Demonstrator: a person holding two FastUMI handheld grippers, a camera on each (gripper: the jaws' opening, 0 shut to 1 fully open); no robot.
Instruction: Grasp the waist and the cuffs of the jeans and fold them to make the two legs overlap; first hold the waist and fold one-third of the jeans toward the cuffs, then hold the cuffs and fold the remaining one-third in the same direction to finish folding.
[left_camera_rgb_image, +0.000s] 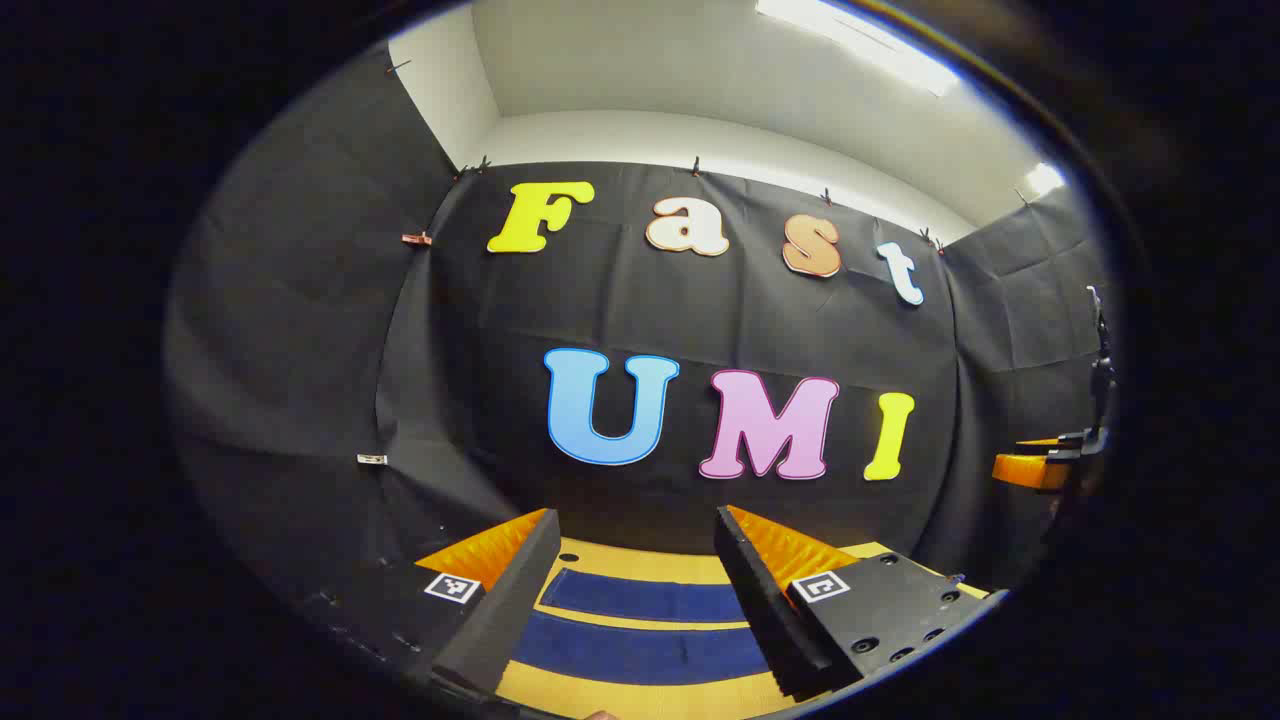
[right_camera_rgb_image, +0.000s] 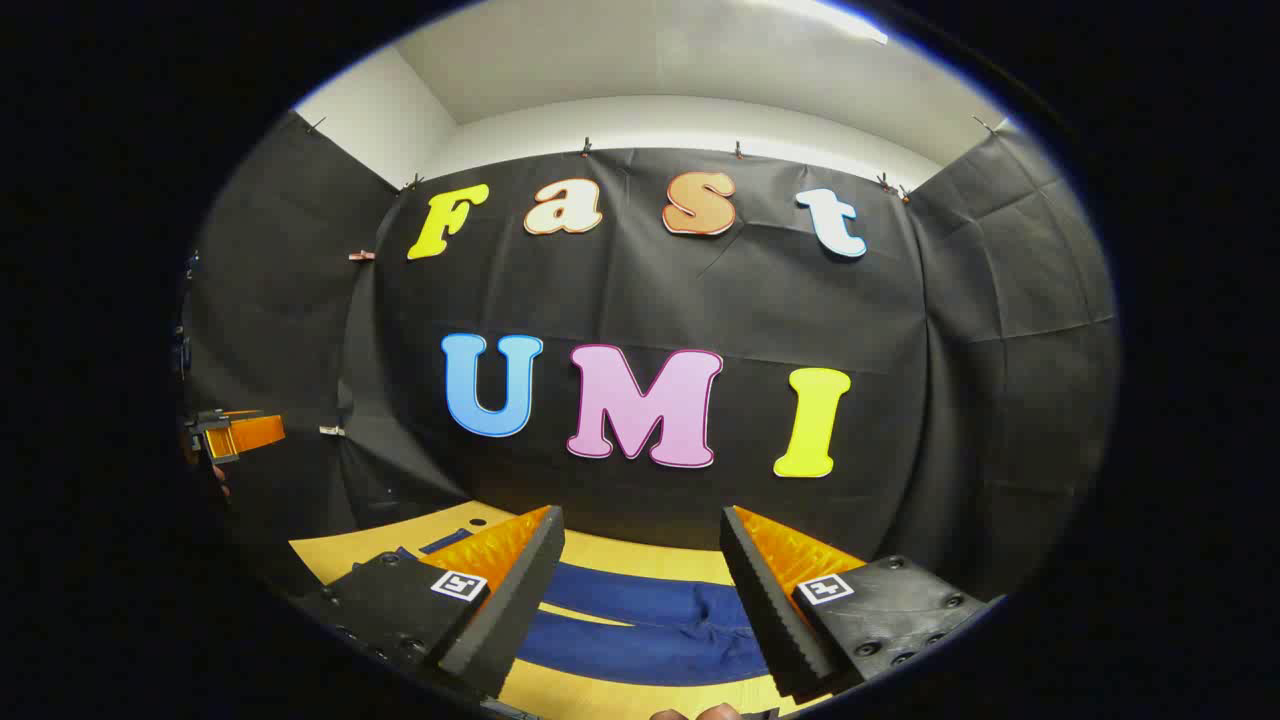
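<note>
The jeans (left_camera_rgb_image: 640, 625) are lying flat on a yellow-brown table (left_camera_rgb_image: 640, 562). They are dark blue. In the left gripper view, the two legs are showing as two long blue strips, lying side by side and running from left to right, one nearer and one farther. A thin line of table is showing between them. In the right gripper view, the jeans (right_camera_rgb_image: 650, 625) are stretching across the table the same way, and the legs are joining at the right side, where the cloth is looking a little wrinkled.
</note>
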